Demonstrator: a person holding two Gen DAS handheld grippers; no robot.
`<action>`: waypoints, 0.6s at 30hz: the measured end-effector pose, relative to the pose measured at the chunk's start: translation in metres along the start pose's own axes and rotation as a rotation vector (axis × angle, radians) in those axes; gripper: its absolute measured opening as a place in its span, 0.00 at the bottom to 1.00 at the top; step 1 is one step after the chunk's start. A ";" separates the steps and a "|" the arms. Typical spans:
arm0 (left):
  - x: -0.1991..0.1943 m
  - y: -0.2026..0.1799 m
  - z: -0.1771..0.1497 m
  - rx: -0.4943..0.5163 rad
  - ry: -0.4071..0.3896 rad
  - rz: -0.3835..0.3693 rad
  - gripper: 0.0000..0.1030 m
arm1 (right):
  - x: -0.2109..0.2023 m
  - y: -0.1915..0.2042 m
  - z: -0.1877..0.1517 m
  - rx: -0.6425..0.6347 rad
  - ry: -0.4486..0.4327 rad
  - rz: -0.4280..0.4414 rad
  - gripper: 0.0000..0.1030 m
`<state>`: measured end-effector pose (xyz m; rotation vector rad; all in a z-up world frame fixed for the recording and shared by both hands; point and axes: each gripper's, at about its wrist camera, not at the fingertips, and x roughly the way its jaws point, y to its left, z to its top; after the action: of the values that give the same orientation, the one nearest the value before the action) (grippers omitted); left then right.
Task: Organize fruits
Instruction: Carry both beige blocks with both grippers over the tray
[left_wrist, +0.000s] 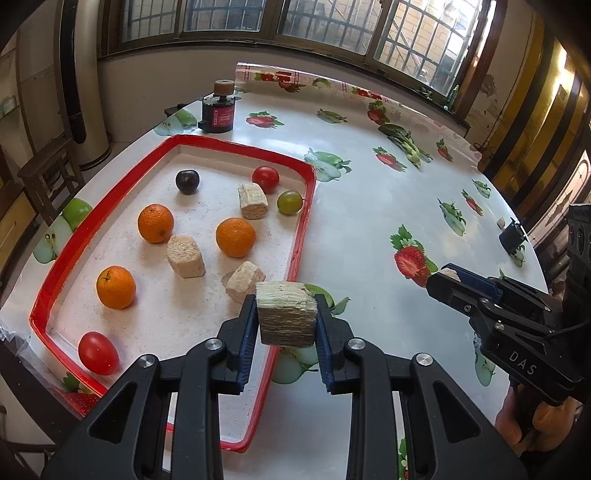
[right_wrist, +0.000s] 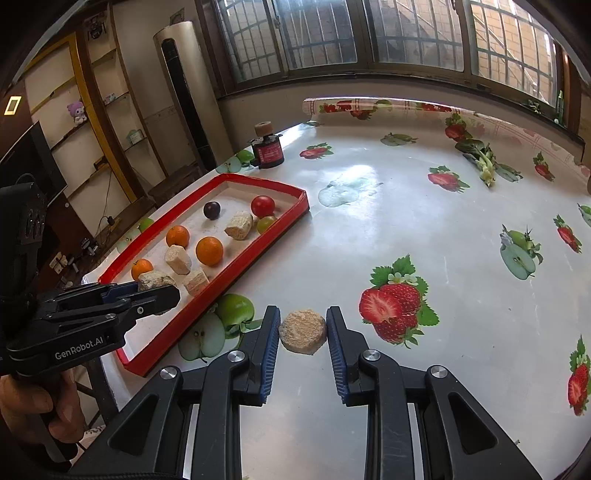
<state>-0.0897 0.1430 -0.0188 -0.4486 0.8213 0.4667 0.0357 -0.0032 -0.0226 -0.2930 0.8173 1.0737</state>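
Observation:
A red-rimmed tray (left_wrist: 308, 206) (right_wrist: 295, 214) lies on the table's left side. It holds three oranges (left_wrist: 235, 236), two red tomatoes (left_wrist: 98, 352), a dark plum (left_wrist: 187, 181), a green tomato (left_wrist: 289, 202) and three pale sugarcane chunks (left_wrist: 185, 256). My left gripper (left_wrist: 286, 321) is shut on another sugarcane chunk (left_wrist: 287, 314) above the tray's right rim; it also shows in the right wrist view (right_wrist: 157, 284). My right gripper (right_wrist: 303, 332) is shut on a round-ended sugarcane chunk (right_wrist: 303, 331) just above the tablecloth, to the right of the tray; it also shows in the left wrist view (left_wrist: 448, 278).
A black-and-red device (left_wrist: 218, 110) (right_wrist: 267, 149) stands behind the tray. A leafy green vegetable (left_wrist: 404, 142) (right_wrist: 480, 157) lies at the table's far side. A small black object (left_wrist: 511, 238) sits near the right edge. The tablecloth has printed fruit.

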 end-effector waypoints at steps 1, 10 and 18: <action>0.000 0.003 0.000 -0.004 0.000 0.001 0.25 | 0.001 0.002 0.001 -0.003 0.000 0.003 0.26; -0.002 0.020 -0.003 -0.029 0.001 0.013 0.25 | 0.009 0.020 0.008 -0.028 0.006 0.024 0.25; -0.001 0.034 -0.005 -0.050 0.004 0.018 0.25 | 0.018 0.032 0.015 -0.047 0.012 0.037 0.25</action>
<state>-0.1119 0.1673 -0.0278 -0.4892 0.8188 0.5040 0.0189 0.0329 -0.0203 -0.3252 0.8115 1.1279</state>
